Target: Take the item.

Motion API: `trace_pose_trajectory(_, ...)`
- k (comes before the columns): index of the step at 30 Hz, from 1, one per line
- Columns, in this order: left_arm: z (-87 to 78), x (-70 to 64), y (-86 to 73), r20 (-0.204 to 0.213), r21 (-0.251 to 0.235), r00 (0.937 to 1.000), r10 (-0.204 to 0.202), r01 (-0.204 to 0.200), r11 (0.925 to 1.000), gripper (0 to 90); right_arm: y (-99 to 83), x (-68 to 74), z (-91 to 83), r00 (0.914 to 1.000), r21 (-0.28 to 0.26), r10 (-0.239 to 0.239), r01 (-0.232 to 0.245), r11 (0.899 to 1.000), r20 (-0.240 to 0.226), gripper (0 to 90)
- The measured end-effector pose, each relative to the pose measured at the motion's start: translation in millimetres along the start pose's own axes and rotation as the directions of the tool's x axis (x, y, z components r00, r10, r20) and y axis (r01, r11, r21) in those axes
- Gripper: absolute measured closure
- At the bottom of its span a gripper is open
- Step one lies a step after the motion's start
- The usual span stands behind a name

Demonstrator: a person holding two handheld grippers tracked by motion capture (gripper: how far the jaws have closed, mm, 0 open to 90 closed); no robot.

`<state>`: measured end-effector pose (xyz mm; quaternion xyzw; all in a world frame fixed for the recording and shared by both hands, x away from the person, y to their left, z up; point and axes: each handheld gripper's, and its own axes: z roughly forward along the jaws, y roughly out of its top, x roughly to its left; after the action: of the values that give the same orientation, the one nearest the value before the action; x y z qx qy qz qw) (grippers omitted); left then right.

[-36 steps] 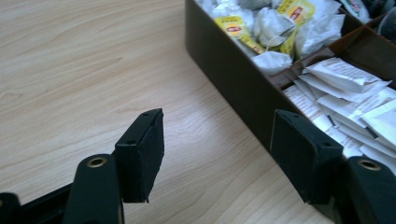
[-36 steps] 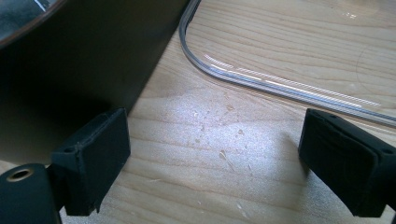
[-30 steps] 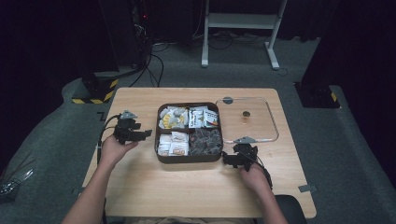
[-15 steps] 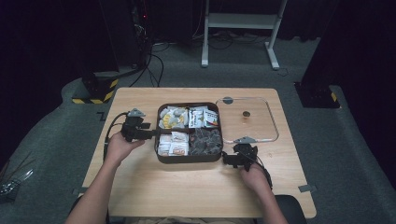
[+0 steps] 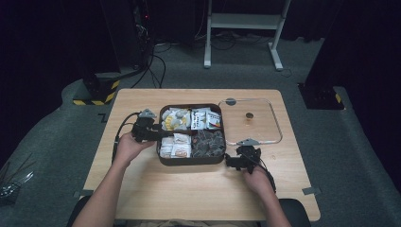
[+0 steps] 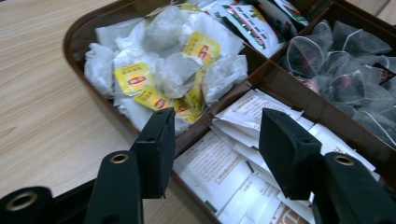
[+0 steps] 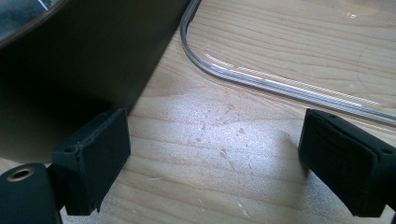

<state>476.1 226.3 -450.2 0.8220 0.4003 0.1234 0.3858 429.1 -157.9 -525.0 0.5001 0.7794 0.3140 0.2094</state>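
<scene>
Looks like a lab or studio recording setup, not anyone's home. Black curtains (image 5: 52, 52) hang all around, the floor is grey carpet (image 5: 359, 156), and a lone wooden table (image 5: 189, 189) sits in the middle. A dark equipment rack (image 5: 137, 28) with a small red light stands at the back, cables (image 5: 151, 71) running off it across the floor. There's hazard-striped tape on a base (image 5: 94, 92) by the table's corner, and a white metal stand (image 5: 243, 23) behind.
</scene>
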Motion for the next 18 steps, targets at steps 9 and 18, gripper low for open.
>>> trace_pose_trajectory(9,12.4,-6.7,0.6,0.061,0.016,0.9979,0.018,-0.019,0.9997,49.0,-0.3,0.2,-0.4,1.0,0.001,0.0,0.0,1.0,-0.001,8.9)
trace_pose_trajectory(18,22.9,-11.0,0.9,0.093,0.005,0.9947,0.045,-0.046,0.9989,52.8,-1.2,0.2,-1.3,1.0,0.001,-0.006,0.006,1.0,-0.004,8.9)
